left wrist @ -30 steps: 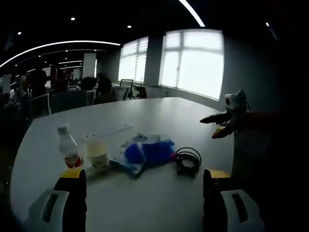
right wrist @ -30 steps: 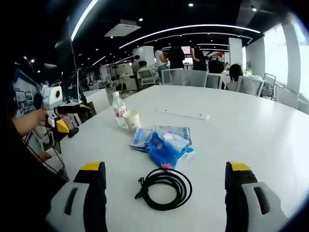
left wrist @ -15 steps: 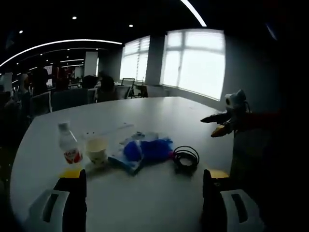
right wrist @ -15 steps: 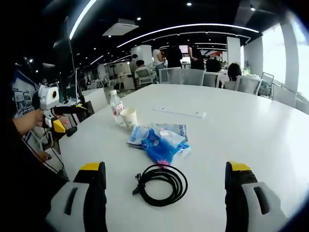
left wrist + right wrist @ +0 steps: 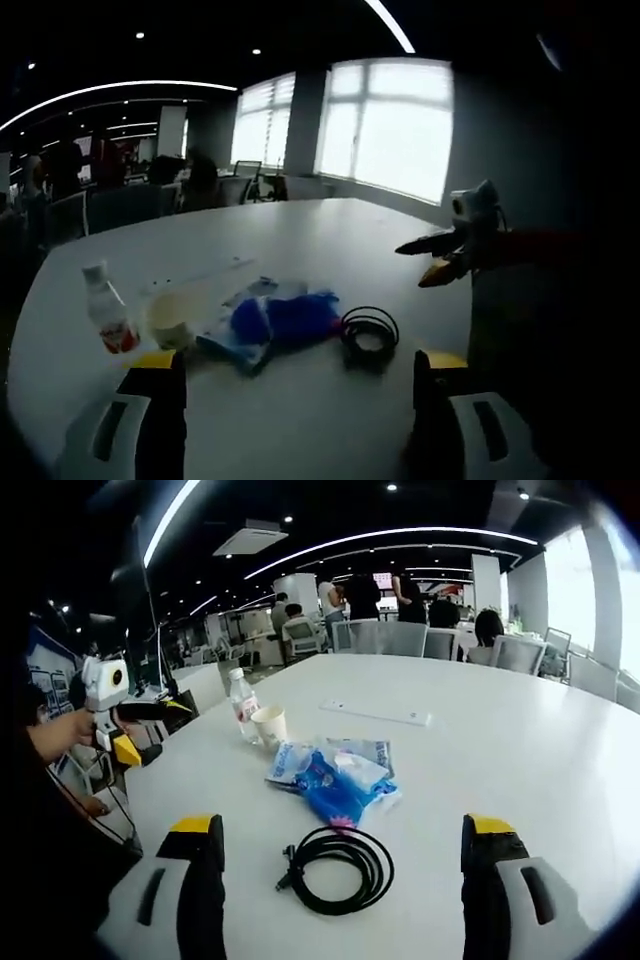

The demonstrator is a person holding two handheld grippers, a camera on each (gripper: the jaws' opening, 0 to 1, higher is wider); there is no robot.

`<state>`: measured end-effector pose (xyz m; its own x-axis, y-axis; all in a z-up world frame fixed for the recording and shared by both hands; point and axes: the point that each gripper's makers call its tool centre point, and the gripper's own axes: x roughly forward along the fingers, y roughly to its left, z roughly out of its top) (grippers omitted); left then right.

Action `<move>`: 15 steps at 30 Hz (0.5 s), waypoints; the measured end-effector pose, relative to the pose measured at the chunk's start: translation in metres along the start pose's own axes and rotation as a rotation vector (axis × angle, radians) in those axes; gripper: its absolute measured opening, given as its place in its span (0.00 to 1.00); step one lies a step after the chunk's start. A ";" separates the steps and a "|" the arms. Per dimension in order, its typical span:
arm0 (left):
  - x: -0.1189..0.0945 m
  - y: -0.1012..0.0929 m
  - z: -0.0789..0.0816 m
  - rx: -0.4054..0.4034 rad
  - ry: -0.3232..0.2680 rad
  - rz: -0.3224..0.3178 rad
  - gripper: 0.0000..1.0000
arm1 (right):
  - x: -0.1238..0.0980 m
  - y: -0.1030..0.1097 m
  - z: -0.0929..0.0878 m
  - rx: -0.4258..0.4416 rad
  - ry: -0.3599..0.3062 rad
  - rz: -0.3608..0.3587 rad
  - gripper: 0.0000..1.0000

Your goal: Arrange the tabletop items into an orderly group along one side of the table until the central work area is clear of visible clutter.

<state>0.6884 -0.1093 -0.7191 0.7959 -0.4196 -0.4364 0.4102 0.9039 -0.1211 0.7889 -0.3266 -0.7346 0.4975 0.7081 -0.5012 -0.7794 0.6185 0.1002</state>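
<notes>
Items on the white table (image 5: 560, 750), clustered in the central area: coiled black cable (image 5: 338, 868), nearest the right gripper (image 5: 340, 880); blue packets (image 5: 338, 776) just beyond it; paper cup (image 5: 269, 726) and plastic bottle (image 5: 243, 705), side by side and upright; a long white strip (image 5: 377, 715), possibly a power strip, though too small to be sure, lying well apart toward the far side. Tools: right gripper jaws spread wide, holding nothing, framing the cable; left gripper (image 5: 300, 400) jaws likewise apart and empty, aimed at the same cluster, with the cup (image 5: 172, 318) and bottle (image 5: 106, 310) toward its own left jaw. Nothing grasped yet. Handling advice: the cable looks the likely first pick for the right gripper; take it across a bundled section of the loop, not a single strand, so the coil lifts as one, and set it beside the bottle and cup to build one row. Orientation: the coil lies flat, roughly round, with its plug end at the left of the right gripper view; the white strip's long axis runs across that view, slightly downward to the right.
</notes>
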 end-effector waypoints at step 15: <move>0.059 -0.030 0.021 0.085 0.015 -0.103 0.80 | 0.019 0.001 -0.001 0.007 0.001 0.003 0.77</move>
<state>0.7322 -0.1629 -0.7220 0.7413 -0.5080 -0.4387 0.5260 0.8456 -0.0905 0.7970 -0.3130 -0.7446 0.4944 0.7097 -0.5019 -0.7783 0.6185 0.1081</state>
